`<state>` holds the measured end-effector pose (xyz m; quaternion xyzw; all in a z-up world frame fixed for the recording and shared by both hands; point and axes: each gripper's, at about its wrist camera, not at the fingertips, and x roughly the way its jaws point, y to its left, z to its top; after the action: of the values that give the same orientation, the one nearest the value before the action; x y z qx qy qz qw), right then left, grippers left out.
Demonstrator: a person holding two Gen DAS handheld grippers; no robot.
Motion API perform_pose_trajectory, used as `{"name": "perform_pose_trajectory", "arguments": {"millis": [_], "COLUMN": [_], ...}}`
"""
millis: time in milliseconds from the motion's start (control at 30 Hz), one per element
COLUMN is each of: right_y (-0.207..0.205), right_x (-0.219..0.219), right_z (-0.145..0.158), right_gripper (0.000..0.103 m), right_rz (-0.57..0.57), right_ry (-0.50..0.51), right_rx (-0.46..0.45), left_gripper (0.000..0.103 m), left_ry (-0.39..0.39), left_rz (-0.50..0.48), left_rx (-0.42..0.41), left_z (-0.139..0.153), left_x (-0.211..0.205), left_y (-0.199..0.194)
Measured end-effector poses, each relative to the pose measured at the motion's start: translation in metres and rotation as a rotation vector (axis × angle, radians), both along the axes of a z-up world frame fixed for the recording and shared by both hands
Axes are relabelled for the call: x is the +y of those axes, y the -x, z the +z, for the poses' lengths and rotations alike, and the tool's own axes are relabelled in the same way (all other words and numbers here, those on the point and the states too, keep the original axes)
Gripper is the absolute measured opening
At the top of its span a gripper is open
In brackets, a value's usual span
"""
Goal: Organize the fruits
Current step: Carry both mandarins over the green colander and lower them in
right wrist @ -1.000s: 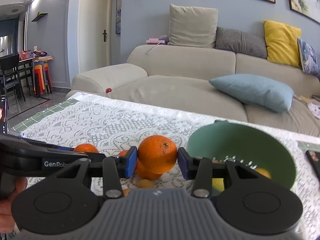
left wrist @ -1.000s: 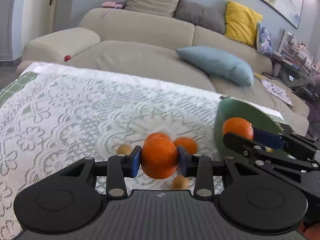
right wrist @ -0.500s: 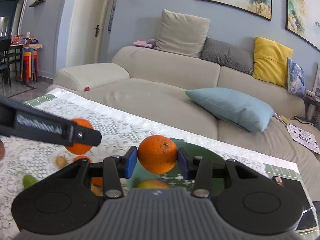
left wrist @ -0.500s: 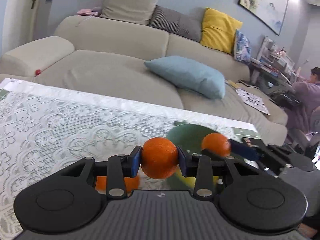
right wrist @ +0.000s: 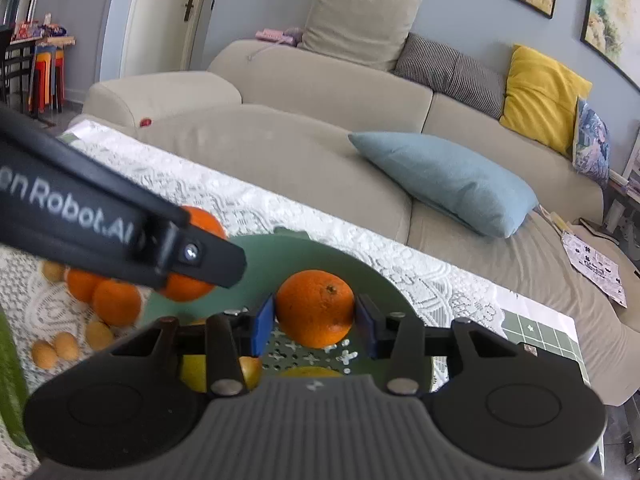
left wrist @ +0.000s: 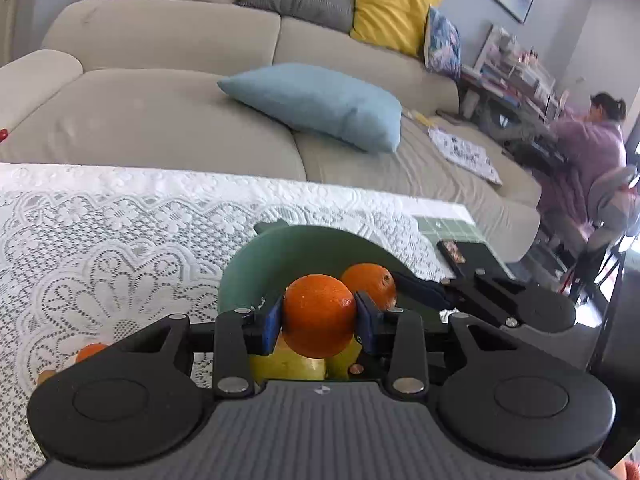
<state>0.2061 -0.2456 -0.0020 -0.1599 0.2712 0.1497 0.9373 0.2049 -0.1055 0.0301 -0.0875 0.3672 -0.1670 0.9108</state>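
1. The worktop under its white lace cloth carries the lot, with the green bowl near its far right end.
2. Both pairs of tongs hang over that bowl. A second ago they were back over the loose fruit; now each has swung across above the bowl.
3. The left tongs are closed snugly on 1 orange, blue pads pressed to its sides, held above the yellow fruit lying in the bowl.
4. The right tongs are nearly closed on the other orange, also held over the bowl's perforated bottom. I judge the left pad may stand a hair off the peel.
5. Done so far, as I judge it: a few yellow fruits are already in the bowl, and 2 oranges are about to be dropped in.
6. Left to do: 2 loose oranges and several small yellowish fruits lie on the lace just left of the bowl.
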Motion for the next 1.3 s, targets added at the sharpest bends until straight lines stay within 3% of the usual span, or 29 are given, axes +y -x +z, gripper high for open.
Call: {"name": "perform_pose_trajectory", "arguments": {"millis": [600,1000,1300], "right_y": [-0.031,-0.038,-0.025], "right_x": [-0.002,0.002,-0.003], "right_z": [-0.026,-0.035,-0.028], "right_gripper": [0.041,0.040,0.054], "right_rz": [0.028,0.036,0.028], "right_ry": [0.050,0.074,0.050], "right_rx": [0.103,0.125,0.110], "left_gripper": [0.043,0.043,0.043], "left_ry": [-0.037,-0.075,0.002], "left_rz": [-0.025,-0.027,-0.061], "left_rx": [0.129,0.129,0.146], "left_z": [-0.034,-0.035,-0.040], "left_x": [-0.009,-0.014,-0.007], "left_y": [-0.033,-0.038,-0.040]}}
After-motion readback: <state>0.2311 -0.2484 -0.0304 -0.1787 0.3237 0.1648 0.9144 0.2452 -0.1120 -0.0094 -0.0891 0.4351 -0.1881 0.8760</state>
